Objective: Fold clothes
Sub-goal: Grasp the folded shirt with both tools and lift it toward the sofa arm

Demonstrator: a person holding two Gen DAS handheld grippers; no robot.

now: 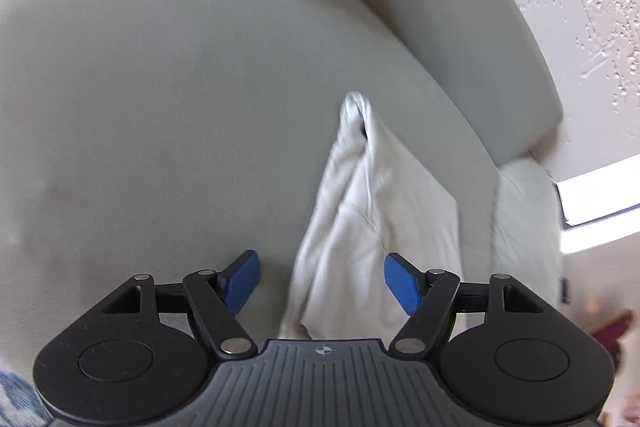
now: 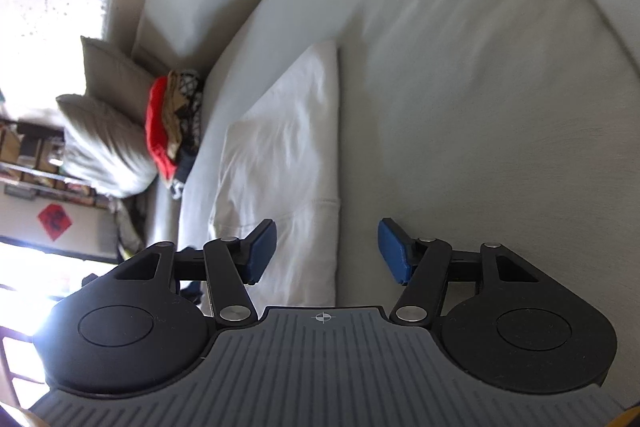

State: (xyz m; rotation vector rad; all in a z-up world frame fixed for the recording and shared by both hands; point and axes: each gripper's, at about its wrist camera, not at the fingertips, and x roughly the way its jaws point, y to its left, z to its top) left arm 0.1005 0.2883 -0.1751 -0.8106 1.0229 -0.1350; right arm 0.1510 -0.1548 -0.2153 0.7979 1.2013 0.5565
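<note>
The near end of the white garment (image 1: 360, 211) runs under the left tool (image 1: 322, 287) body at the bottom of the left wrist view, so how far it reaches is hidden; motion blur smears its bunched tip at centre frame. In the right wrist view the same cloth (image 2: 288, 155) slips under the right tool (image 2: 327, 251) at lower centre. Left tool: blue pads spread wide, pinching nothing, the cloth lying below the gap. Right tool: pads spread too, empty, the left pad over the cloth, and I cannot tell if it touches. The garment lies on the grey sofa seat (image 1: 160, 87), looking folded lengthwise with a straight right edge in the right wrist view. At left of that view, a pile of clothes (image 2: 176, 119), red and patterned, leans on two grey cushions (image 2: 104, 147). A textured wall (image 1: 580, 7) fills the upper right of the left wrist view.
</note>
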